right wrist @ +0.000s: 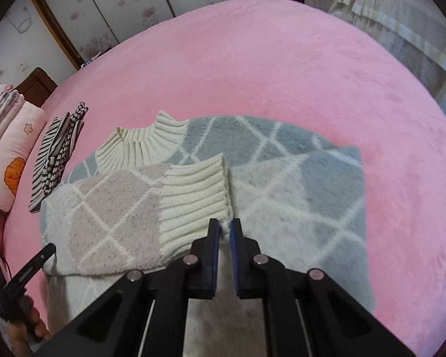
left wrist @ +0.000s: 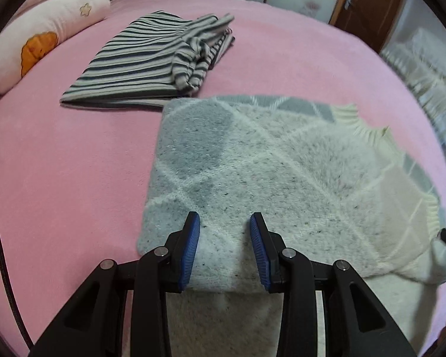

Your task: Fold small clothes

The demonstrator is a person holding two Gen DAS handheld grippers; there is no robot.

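Note:
A fuzzy grey and cream diamond-patterned sweater [left wrist: 252,163] [right wrist: 282,184] lies partly folded on the pink bed [left wrist: 59,178] [right wrist: 282,59]. One sleeve is laid across the body, its ribbed cuff [right wrist: 193,196] below the ribbed collar [right wrist: 142,145]. My right gripper [right wrist: 225,226] is shut, with sweater fabric pinched between its tips at the cuff's corner. My left gripper [left wrist: 224,226] hovers over the sweater's near left part. Its blue pads stand apart, and the fabric between them lies flat and unpinched. A folded striped garment [left wrist: 139,65] [right wrist: 56,160] lies beyond the sweater.
A pink pillow with an orange figure [left wrist: 29,44] [right wrist: 15,160] lies at the bed's left edge. A dark cable [left wrist: 0,253] runs down the left side. A second bed with a beige cover [right wrist: 386,15] stands at the far right. A brown door [left wrist: 368,3] is behind.

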